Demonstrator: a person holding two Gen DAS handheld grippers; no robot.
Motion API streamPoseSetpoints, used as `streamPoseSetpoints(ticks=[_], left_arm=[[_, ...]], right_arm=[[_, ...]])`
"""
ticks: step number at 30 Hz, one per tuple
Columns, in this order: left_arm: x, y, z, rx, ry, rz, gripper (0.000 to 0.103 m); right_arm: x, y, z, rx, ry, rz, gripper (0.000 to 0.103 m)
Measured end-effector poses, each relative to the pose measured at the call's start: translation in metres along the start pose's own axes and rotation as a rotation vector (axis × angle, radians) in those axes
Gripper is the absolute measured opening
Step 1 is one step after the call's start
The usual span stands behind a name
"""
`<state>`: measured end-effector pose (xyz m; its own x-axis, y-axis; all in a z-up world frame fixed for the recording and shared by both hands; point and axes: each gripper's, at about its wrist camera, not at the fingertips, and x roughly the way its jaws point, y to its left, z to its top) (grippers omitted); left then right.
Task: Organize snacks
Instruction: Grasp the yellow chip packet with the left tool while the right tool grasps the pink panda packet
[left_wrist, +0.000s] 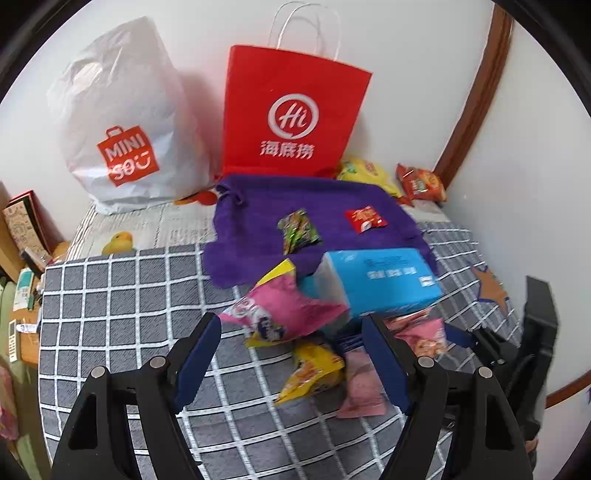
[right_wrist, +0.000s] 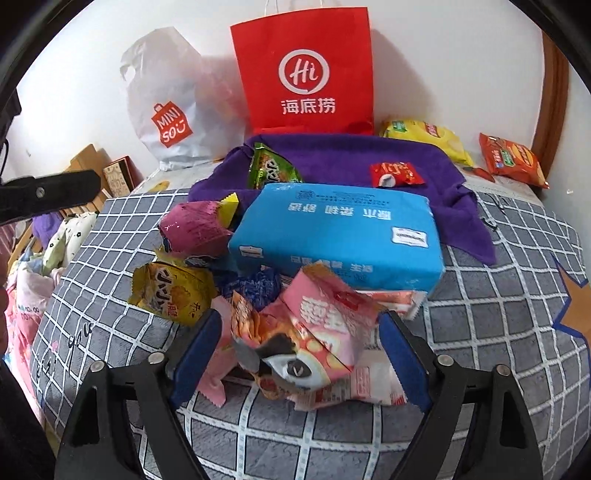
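Loose snack packs lie in a heap on the checked bedspread (right_wrist: 498, 332) in front of a blue tissue pack (right_wrist: 332, 236). My right gripper (right_wrist: 301, 350) is open, with a pink pack with an animal picture (right_wrist: 295, 343) between its pads; a small gap shows at the left pad. My left gripper (left_wrist: 291, 354) is open above a yellow pack (left_wrist: 310, 373) and a pale pink wrapper (left_wrist: 362, 387), touching neither. A magenta pack (left_wrist: 284, 310) lies just beyond it. A green pack (left_wrist: 297, 230) and a small red pack (left_wrist: 365, 218) rest on the purple towel (left_wrist: 258, 206).
A red paper bag (left_wrist: 291, 110) and a white plastic bag (left_wrist: 122, 122) stand against the back wall. Yellow chips (right_wrist: 428, 138) and an orange pack (right_wrist: 513, 158) lie at the back right. The bed drops off at the left, beside cluttered boxes (left_wrist: 22, 229).
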<state>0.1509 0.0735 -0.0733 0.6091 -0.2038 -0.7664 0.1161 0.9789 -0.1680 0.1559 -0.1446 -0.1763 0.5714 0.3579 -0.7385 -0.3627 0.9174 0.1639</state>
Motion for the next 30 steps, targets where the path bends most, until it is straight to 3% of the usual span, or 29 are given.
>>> streamPoseSetpoints(ticks=[1, 2, 5, 10, 15, 20, 22, 25, 30], left_arm=[[0.003, 0.002, -0.003, -0.002, 0.007, 0.006, 0.077], [0.005, 0.003, -0.005, -0.004, 0.013, 0.008, 0.077], [0.017, 0.004, -0.011, -0.012, 0.042, 0.002, 0.077], [0.039, -0.005, -0.024, -0.004, 0.089, -0.008, 0.077], [0.063, -0.015, -0.039, 0.024, 0.133, 0.003, 0.076], [0.076, -0.019, -0.044, 0.011, 0.154, -0.001, 0.075], [0.080, -0.022, -0.044, 0.015, 0.166, 0.021, 0.068], [0.085, -0.022, -0.046, 0.016, 0.199, 0.015, 0.046], [0.076, -0.017, -0.044, -0.018, 0.188, -0.014, 0.038]], right_arm=[[0.000, 0.001, 0.000, -0.011, -0.004, 0.007, 0.066], [-0.001, 0.003, 0.000, -0.030, -0.006, 0.009, 0.061], [-0.006, 0.006, 0.000, -0.065, -0.020, 0.008, 0.056], [-0.029, -0.004, -0.003, -0.043, -0.066, 0.035, 0.056], [-0.054, -0.029, -0.010, -0.026, -0.112, -0.055, 0.056], [-0.059, -0.053, -0.020, 0.001, -0.104, -0.106, 0.056], [-0.054, -0.062, -0.026, 0.015, -0.082, -0.115, 0.056], [-0.046, -0.071, -0.035, 0.030, -0.049, -0.125, 0.056], [-0.034, -0.076, -0.043, 0.051, -0.020, -0.116, 0.054]])
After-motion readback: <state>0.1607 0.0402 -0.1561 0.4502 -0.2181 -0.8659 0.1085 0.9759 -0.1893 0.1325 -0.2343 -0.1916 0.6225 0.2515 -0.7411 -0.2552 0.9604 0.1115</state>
